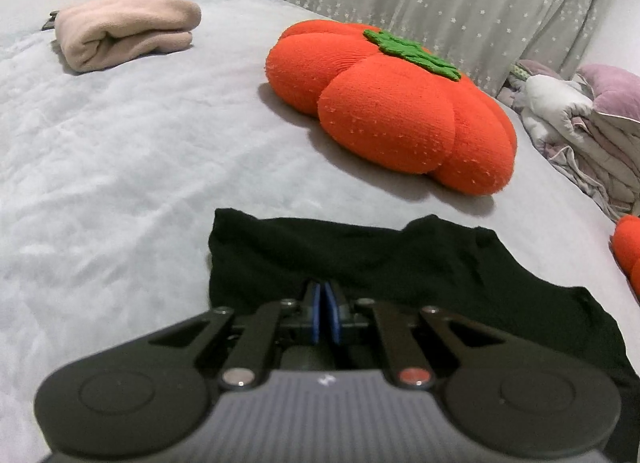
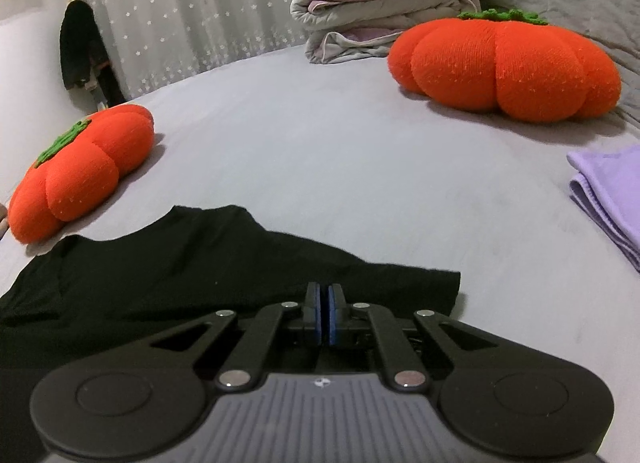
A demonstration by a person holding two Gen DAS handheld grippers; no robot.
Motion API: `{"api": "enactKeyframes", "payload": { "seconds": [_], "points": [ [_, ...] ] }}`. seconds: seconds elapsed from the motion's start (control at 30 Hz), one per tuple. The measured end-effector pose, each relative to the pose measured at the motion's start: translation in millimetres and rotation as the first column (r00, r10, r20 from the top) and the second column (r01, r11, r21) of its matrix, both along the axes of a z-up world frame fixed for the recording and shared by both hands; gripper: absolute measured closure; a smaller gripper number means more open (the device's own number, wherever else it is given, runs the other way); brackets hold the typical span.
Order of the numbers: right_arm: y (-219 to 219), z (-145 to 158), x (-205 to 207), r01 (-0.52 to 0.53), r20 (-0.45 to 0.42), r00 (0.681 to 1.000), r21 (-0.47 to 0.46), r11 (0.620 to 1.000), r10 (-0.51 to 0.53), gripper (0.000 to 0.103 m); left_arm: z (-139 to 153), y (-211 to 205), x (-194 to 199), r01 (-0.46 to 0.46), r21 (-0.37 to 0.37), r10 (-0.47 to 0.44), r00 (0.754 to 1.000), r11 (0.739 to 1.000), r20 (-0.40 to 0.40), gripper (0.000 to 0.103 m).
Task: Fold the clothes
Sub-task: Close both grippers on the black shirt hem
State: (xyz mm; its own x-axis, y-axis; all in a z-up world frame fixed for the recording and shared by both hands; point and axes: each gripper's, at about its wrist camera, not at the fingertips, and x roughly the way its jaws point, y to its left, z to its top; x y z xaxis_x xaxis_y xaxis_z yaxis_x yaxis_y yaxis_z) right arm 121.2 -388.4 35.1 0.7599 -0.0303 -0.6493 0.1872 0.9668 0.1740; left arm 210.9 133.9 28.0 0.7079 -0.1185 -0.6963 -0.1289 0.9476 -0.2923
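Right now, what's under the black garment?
The black garment lies on the grey bedsheet, which shows all around it. Both claws, left and right, are shut at its near edge. Anything beneath the fabric is covered.

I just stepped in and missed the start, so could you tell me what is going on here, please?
A person is folding clothes on a bed with two handheld grippers. Both the left gripper and the right gripper are shut at the near edge of a black garment spread on the grey sheet, apparently pinching it. A folded beige garment and a folded lilac one lie aside, near two orange pumpkin cushions.
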Motion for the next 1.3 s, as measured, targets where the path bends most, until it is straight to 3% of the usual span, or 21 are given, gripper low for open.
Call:
{"api": "enactKeyframes", "payload": {
  "seconds": [0.33,0.5,0.8,0.93,1.07,1.17,1.3],
  "points": [
    [-6.6,3.7,12.3,0.031,0.038,0.999,-0.008,0.999,-0.031,0.098,-1.3,-14.9,3.9,0.012,0.078,-0.015,0.999,0.997,0.041,0.098],
    [-7.9,-14.6,19.6,0.038,0.006,0.999,-0.016,0.999,-0.038,0.098,-7.0,-18.9,6.2,0.013,0.109,-0.017,0.999,0.994,0.038,0.098],
    [-3.9,-18.0,21.9,0.044,0.019,0.999,-0.062,0.997,-0.043,0.098,-8.0,-22.9,4.3,0.015,0.126,-0.02,0.999,0.992,0.037,0.098],
    [-6.1,-10.3,17.9,0.088,0.069,0.995,-0.166,0.982,-0.078,0.101,-6.9,-25.8,1.8,0.022,0.131,-0.027,0.999,0.991,0.039,0.098],
    [-21.5,-7.9,15.5,0.028,0.031,0.999,-0.014,0.999,-0.028,0.101,-9.4,-29.1,1.5,0.03,0.152,-0.036,0.999,0.988,0.036,0.098],
    [-17.5,-5.8,12.6,0.014,-0.032,0.999,-0.017,1.0,-0.015,0.096,-8.2,-27.0,1.0,0.05,0.142,-0.055,0.998,0.989,0.03,0.097],
    [-16.2,7.6,-6.2,-0.022,-0.026,0.999,0.01,1.0,0.022,0.076,-5.8,-22.0,-2.6,0.064,0.115,-0.067,0.998,0.991,0.017,0.09]
  ]
}}
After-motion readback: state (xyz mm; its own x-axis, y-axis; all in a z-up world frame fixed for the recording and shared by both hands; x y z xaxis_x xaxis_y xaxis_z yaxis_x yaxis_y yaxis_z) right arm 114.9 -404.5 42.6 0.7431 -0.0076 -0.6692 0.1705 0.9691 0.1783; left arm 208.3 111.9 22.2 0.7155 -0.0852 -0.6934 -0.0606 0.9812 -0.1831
